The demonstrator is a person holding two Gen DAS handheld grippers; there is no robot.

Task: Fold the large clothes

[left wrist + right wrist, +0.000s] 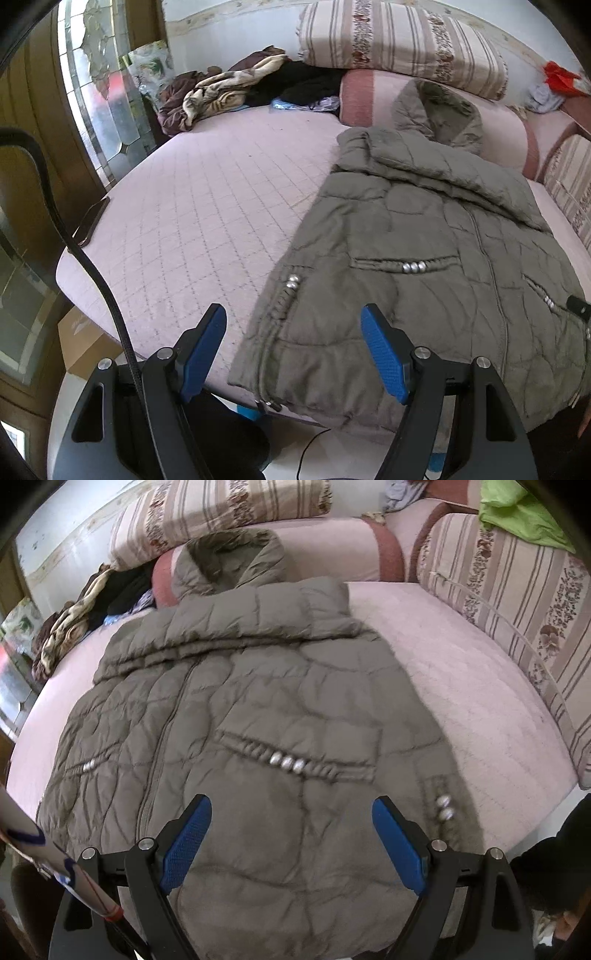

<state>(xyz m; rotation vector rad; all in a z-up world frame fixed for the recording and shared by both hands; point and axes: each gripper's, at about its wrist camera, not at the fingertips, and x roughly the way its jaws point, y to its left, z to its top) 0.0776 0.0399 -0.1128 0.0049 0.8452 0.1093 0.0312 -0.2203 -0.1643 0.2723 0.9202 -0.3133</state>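
An olive-green quilted jacket (424, 258) lies front up on a pink quilted bed (207, 221), hood toward the pillows, sleeves folded across the chest. It also fills the right wrist view (258, 709). My left gripper (293, 332) is open and empty, over the jacket's lower left hem near the bed edge. My right gripper (291, 827) is open and empty, above the jacket's lower front, near the beaded pocket (291, 762). Neither touches the fabric.
Striped folded quilts (399, 44) and a pink bolster (369, 96) lie at the bed's head. A heap of brown and black clothes (229, 88) sits at the far left. A phone (90, 221) lies at the left edge. A cardboard box (85, 343) stands on the floor.
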